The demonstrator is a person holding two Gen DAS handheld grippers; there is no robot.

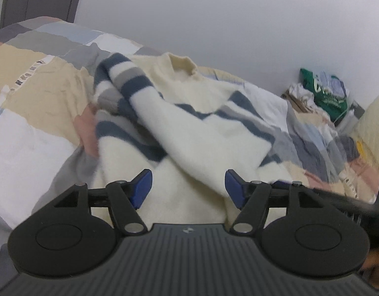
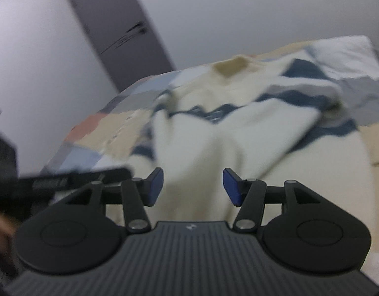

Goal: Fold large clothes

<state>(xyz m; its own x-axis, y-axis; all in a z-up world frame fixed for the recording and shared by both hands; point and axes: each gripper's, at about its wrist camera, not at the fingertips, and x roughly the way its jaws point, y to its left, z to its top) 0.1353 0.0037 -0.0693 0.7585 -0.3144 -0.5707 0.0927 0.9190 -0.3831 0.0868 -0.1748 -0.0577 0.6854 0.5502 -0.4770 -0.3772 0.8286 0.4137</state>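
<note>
Cream sweater [image 1: 189, 133] with navy and grey stripes lies rumpled across the middle of the frame, one striped sleeve [image 1: 125, 79] flopped over its body, collar [image 1: 182, 64] toward the top. It rests on a patchwork quilt [image 1: 41, 83] covering the bed. Left hand-held gripper [image 1: 188, 187] hangs at lower centre, fingers spread, nothing pinched. Right hand-held gripper [image 2: 193, 187], blurry view, looks spread too, over the sweater [image 2: 214, 133]. A pile of clutter, perhaps bags [image 1: 322, 91], sits at the right edge.
</note>
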